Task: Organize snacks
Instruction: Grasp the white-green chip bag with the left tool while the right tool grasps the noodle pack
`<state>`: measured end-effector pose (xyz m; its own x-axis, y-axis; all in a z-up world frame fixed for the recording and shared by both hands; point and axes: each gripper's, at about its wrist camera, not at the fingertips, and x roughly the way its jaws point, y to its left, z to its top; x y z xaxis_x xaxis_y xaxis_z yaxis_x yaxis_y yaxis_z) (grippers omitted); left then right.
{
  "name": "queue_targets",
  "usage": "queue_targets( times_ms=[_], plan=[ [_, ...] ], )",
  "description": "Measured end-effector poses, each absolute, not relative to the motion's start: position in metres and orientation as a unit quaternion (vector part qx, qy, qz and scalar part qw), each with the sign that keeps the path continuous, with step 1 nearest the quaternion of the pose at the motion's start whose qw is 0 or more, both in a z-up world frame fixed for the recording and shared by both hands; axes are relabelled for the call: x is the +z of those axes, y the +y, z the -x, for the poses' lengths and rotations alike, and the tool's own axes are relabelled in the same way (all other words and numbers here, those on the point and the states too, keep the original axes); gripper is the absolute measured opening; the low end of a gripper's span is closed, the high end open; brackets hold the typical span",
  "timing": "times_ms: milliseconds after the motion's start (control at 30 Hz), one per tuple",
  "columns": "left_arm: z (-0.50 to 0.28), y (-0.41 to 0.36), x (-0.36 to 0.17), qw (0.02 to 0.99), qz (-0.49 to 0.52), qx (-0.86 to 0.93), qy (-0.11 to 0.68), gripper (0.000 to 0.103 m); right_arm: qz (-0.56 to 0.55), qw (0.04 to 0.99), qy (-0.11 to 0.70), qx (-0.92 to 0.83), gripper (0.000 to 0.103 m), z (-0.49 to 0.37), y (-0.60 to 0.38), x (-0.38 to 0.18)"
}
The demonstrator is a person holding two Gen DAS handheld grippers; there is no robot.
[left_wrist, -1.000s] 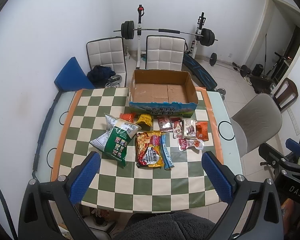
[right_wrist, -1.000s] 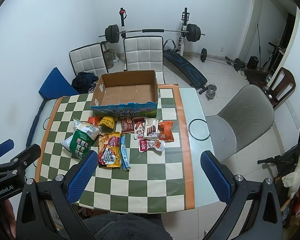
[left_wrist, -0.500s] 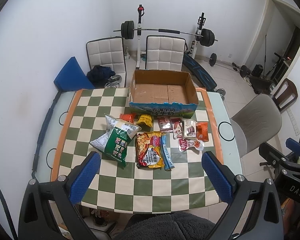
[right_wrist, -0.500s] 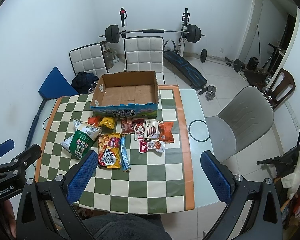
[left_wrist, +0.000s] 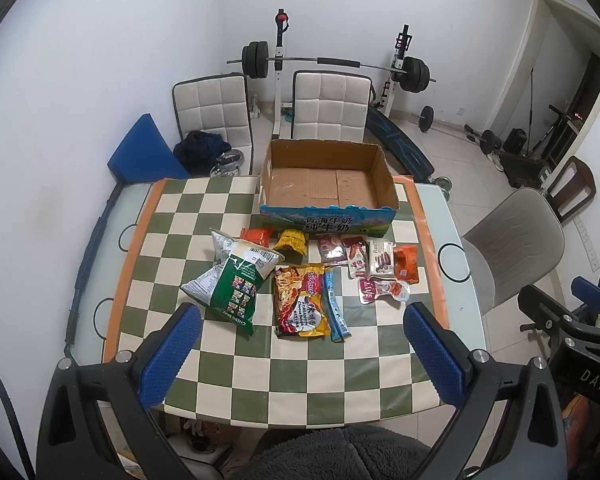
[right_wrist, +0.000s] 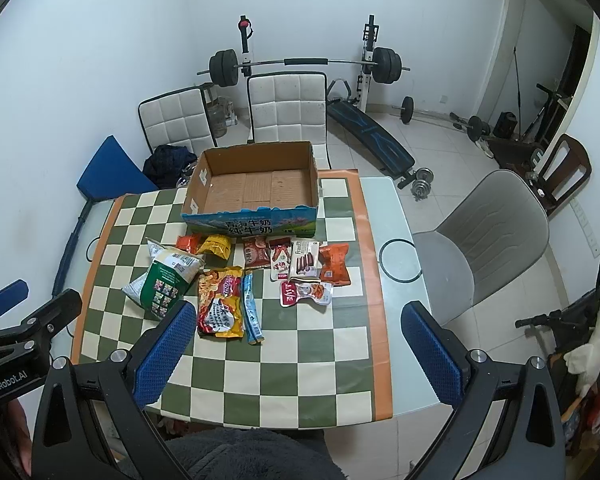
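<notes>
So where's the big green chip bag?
The green chip bag lies on the checkered table, left of the noodle packet, in front of the cardboard box.

The box (right_wrist: 256,188) stood empty at the table's (right_wrist: 384,344) far side. Snacks (right_wrist: 260,276) lay just near of it. The right gripper (right_wrist: 296,344) hung wide apart, holding nothing.

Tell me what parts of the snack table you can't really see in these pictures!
- Near edge of the checkered table: hidden by the left gripper and a dark fleece in the left wrist view; the right gripper does likewise.
- Small snack packets: print too small in both views.
- Green chip bag: corner behind one of the right gripper's fingers, right wrist view.
- Cardboard box: far outer side hidden by its own walls.
</notes>
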<state>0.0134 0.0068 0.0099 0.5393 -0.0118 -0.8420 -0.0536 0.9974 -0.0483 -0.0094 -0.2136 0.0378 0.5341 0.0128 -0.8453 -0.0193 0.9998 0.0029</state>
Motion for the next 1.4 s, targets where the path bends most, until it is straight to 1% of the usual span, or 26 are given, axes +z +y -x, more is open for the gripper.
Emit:
queue_targets(
  times_ms=[300, 467, 533, 700, 833, 1033, 1167, 1400],
  plan=[
    [-0.013, 0.007, 0.009, 0.876, 0.034, 0.013, 0.481, 0.103, 0.000, 0.873, 0.487, 0.010, 0.103, 0.007, -0.212, 0.037],
    [-0.027, 0.030, -0.003, 0.881, 0.029, 0.032, 0.471, 0.103, -0.029, 0.859, 0.510, 0.029, 0.103, -0.013, -0.202, 0.012],
    [-0.042, 0.048, -0.024, 0.877, 0.024, 0.046, 0.477, 0.103, -0.049, 0.849, 0.524, 0.043, 0.103, -0.026, -0.198, -0.008],
    [-0.089, 0.095, -0.085, 0.852, 0.005, 0.068, 0.520, 0.103, -0.094, 0.797, 0.592, 0.074, 0.103, -0.080, -0.178, -0.096],
    [-0.123, 0.125, -0.140, 0.822, -0.013, 0.067, 0.565, 0.103, -0.076, 0.756, 0.644, 0.085, 0.103, -0.119, -0.140, -0.179],
    [-0.166, 0.144, -0.228, 0.765, -0.019, 0.009, 0.643, 0.103, -0.062, 0.712, 0.694, 0.086, 0.103, -0.151, -0.100, -0.273],
    [-0.192, 0.137, -0.278, 0.729, -0.025, -0.034, 0.683, 0.103, -0.054, 0.690, 0.717, 0.080, 0.103, -0.162, -0.084, -0.310],
    [-0.226, 0.134, -0.330, 0.690, -0.029, -0.052, 0.721, 0.103, -0.047, 0.672, 0.736, 0.067, 0.103, -0.171, -0.073, -0.345]
  ],
)
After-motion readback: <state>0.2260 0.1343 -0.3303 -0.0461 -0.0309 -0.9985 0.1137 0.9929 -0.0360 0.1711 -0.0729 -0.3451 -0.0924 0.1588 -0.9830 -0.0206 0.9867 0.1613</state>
